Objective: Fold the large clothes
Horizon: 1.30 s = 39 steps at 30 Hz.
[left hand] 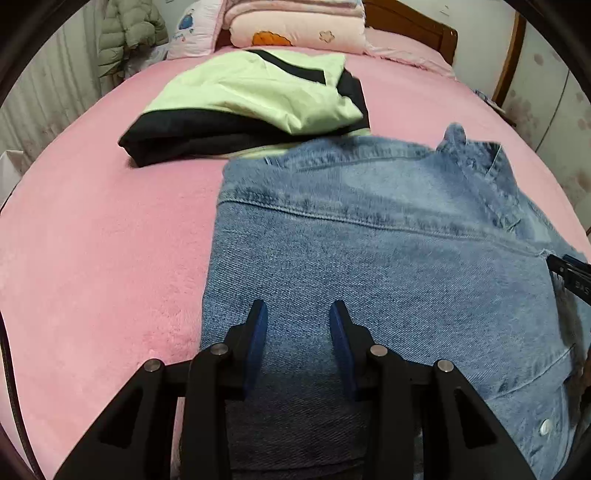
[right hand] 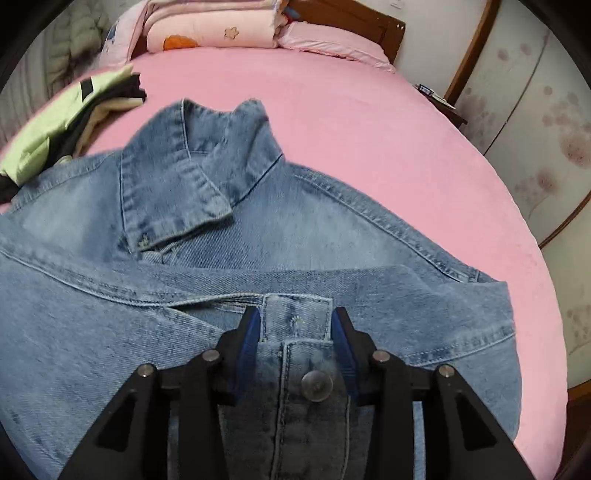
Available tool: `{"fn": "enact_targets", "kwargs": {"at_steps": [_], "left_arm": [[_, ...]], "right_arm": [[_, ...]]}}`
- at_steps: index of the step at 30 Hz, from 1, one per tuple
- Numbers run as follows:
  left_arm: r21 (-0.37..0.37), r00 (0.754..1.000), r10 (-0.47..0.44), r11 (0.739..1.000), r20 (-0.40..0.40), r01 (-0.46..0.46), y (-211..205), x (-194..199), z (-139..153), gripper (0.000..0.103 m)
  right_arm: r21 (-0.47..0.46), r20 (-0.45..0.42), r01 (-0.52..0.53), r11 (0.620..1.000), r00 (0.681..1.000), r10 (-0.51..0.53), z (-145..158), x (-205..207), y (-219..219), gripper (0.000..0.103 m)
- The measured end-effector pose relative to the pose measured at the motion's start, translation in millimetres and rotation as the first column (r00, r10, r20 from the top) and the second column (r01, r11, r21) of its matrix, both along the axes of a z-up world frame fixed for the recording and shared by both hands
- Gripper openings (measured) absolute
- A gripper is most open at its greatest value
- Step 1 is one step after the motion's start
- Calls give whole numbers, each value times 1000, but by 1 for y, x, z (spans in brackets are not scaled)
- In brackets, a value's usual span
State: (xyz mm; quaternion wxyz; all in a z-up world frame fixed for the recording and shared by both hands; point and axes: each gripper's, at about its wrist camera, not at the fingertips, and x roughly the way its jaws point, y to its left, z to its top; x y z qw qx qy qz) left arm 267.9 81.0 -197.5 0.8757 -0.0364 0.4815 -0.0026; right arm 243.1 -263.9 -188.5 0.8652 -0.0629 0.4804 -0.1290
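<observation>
A blue denim jacket [left hand: 388,258] lies spread on the pink bed [left hand: 92,240], its collar [right hand: 184,177] towards the headboard. My left gripper [left hand: 298,321] hovers low over the jacket's left part, near its left edge. Its fingers stand apart with flat denim showing in the gap. My right gripper [right hand: 295,326] is over a folded-in part of the jacket [right hand: 332,229]. A narrow buttoned denim cuff [right hand: 295,321] fills the gap between its blue pads, lying flat and unbuckled. A metal button [right hand: 316,384] sits farther back between the fingers.
A folded pile of pale green and black clothes [left hand: 251,103] lies behind the jacket on the left. Stacked pink quilts and pillows [left hand: 295,33] rest against the wooden headboard [left hand: 406,22]. A floral wardrobe [right hand: 535,129] stands to the right; bare pink bed [right hand: 369,110] stretches beyond the collar.
</observation>
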Motion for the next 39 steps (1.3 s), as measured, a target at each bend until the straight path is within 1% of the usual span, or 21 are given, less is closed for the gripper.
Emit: {"fn": "enact_targets", "kwargs": {"at_steps": [4,6,7,9,11,12,13,16,18,19,20,25,28,29,30,31,32,33,34,36,39], "left_arm": [[-55,996,5,998,90,0,-2,-12,26,34],[-74,992,-16,997,123,25,-13,-12,36,34],[-78,992,-35,996,122,44,-21,-9,36,34],[-72,994,-49,996,93,56,-31,-2,29,34],[-69,998,-51,996,27,53,-38,7,12,34],[-62,999,-45,997,-8,44,-39,10,2,34],[-58,999,-37,998,-25,36,-40,12,-6,34],[-49,999,-39,998,-12,38,-42,9,-11,34],[-53,999,-40,998,-14,39,-41,9,-11,34],[-55,999,-40,998,-16,40,-41,10,-12,34],[-54,999,-41,998,-17,40,-41,12,-12,34],[-18,999,-49,999,-19,48,-47,14,-8,35],[-30,997,-60,998,-39,59,-48,10,7,35],[-38,997,-63,997,-33,62,-47,5,16,37],[-42,998,-66,997,-21,65,-46,-1,26,44],[-42,998,-70,997,-4,69,-45,-8,38,50],[-39,997,-73,996,20,74,-44,-17,53,60],[-35,996,-78,996,44,79,-43,-24,66,67],[-26,994,-84,996,70,86,-43,-33,80,69],[-3,989,-98,995,114,99,-42,-53,110,77],[13,981,-103,995,163,102,-38,-83,149,88]], "right_arm": [[13,115,0,1000,993,-1,35,-25,-5,45],[26,127,1,1000,992,-4,43,-32,-13,45],[42,111,-1,999,994,-3,42,-30,-18,45],[53,71,18,998,997,-22,34,-27,-32,45],[36,39,56,998,998,-58,23,-25,-49,45],[23,7,95,995,995,-95,13,-25,-66,45],[2,-6,121,993,993,-121,9,-28,-79,42],[-95,-33,185,978,981,-189,-4,-40,-120,40],[-115,-30,226,967,973,-231,-3,-53,-145,41],[-101,-24,238,966,970,-242,0,-58,-153,56],[-81,-11,256,963,966,-258,4,-64,-162,62],[-44,1,308,950,951,-308,20,-83,-171,62],[18,34,294,956,955,-294,42,-100,-159,58],[34,49,284,958,957,-286,50,-105,-154,58],[59,70,269,961,959,-273,63,-115,-145,58],[83,84,255,963,962,-261,70,-119,-139,58],[109,99,237,965,964,-248,79,-127,-132,58],[132,114,219,967,965,-234,88,-135,-123,58],[147,124,201,969,968,-219,98,-142,-117,58],[181,137,173,968,971,-199,114,-159,-103,58],[257,148,136,957,973,-178,131,-185,-85,58]]}}
